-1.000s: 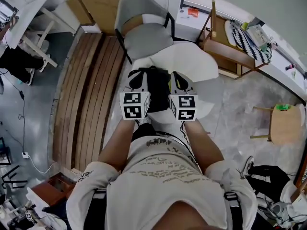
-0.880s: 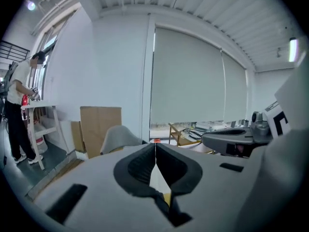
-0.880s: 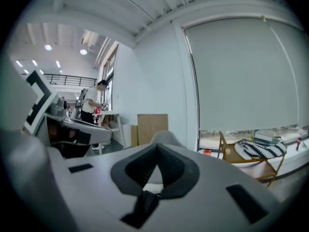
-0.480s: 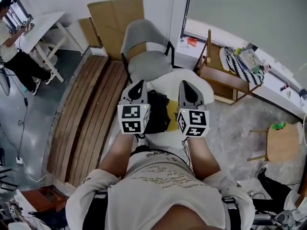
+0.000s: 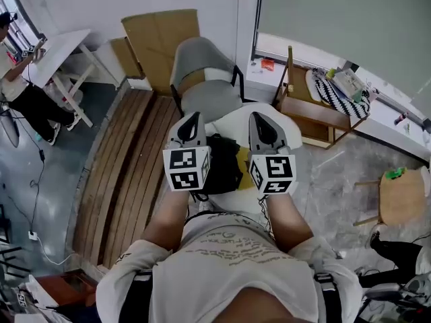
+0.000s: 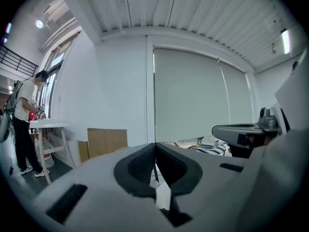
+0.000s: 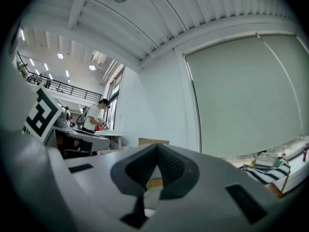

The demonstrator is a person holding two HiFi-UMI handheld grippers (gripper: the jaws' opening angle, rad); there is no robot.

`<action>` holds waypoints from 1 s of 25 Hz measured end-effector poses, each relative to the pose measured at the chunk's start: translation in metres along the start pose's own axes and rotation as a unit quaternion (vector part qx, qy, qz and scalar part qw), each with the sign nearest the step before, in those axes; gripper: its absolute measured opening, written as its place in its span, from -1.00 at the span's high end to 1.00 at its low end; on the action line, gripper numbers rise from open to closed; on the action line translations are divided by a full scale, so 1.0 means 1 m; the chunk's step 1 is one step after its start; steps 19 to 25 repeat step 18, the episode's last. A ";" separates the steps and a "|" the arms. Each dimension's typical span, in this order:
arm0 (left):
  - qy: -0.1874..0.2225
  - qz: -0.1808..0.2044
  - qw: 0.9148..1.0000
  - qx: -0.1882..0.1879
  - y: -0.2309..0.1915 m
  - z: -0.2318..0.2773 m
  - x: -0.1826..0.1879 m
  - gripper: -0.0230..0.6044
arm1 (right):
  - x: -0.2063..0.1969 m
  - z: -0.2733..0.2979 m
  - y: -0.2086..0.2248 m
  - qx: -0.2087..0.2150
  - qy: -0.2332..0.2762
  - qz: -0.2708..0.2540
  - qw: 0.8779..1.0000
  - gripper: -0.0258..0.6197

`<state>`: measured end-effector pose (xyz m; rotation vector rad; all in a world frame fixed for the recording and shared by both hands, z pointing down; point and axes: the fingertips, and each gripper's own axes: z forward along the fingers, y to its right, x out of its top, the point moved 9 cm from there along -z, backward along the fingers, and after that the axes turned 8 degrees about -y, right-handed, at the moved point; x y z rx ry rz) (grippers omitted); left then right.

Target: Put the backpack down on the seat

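Observation:
In the head view a black backpack (image 5: 219, 167) with a yellow patch hangs between and below my two grippers, over a white rounded surface (image 5: 229, 120). A grey chair (image 5: 205, 79) stands just beyond it, its seat bare. The left gripper (image 5: 190, 118) is at the backpack's left and the right gripper (image 5: 258, 116) at its right, both pointing towards the chair. The left gripper (image 6: 155, 146) has its jaws together with a dark strap (image 6: 174, 216) trailing below the pads. The right gripper (image 7: 157, 148) is likewise shut, with a dark strap (image 7: 136, 211) hanging under it.
Long wooden planks (image 5: 128, 153) lie on the floor at left and cardboard sheets (image 5: 161, 32) lean on the wall behind the chair. A wooden rack (image 5: 316, 110) with a striped cloth stands right. A small wooden stool (image 5: 401, 194) is far right. A person (image 5: 23, 99) stands at a white table (image 5: 64, 49).
Both grippers have risen and moved slightly apart, and the backpack came up with them. It now hangs between them, with more of the wall and chair in view.

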<state>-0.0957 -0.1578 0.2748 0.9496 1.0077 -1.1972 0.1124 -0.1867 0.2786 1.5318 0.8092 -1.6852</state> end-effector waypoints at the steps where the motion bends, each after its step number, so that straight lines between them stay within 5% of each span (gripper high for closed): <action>1: 0.000 0.000 1.000 0.001 -0.001 0.000 -0.001 0.85 | 0.000 0.001 -0.001 0.003 0.001 0.000 1.000 0.84; 25: -0.004 -0.008 1.000 0.010 -0.025 -0.001 -0.007 0.85 | 0.001 0.024 -0.031 0.040 0.002 -0.027 0.999 0.84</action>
